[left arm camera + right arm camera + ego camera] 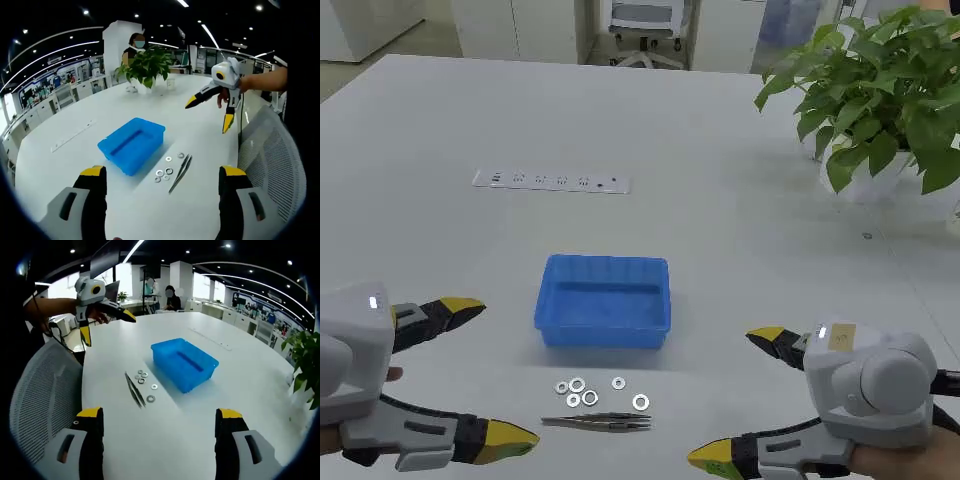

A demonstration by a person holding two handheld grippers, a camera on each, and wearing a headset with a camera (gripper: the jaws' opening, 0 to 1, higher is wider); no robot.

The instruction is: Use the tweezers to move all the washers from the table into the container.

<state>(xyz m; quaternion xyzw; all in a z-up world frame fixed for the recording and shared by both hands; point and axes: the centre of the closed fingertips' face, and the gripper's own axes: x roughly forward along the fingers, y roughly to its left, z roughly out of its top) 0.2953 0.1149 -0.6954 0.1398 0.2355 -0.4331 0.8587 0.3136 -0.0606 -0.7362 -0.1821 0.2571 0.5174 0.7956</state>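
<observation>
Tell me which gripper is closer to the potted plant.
Right. The right gripper is at the near right, with the potted plant farther back on that same side; the left gripper is at the near left.

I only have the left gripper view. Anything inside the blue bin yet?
Observer: No. The head view looks down into the blue bin: bare floor, no washers in it.
Operator: Washer count? They're smeared here.
Observer: Six, loose on the table between the bin and the tweezers.
Operator: Pale strip past the bin?
Observer: A white power strip, lying flat, well apart from the bin.
</observation>
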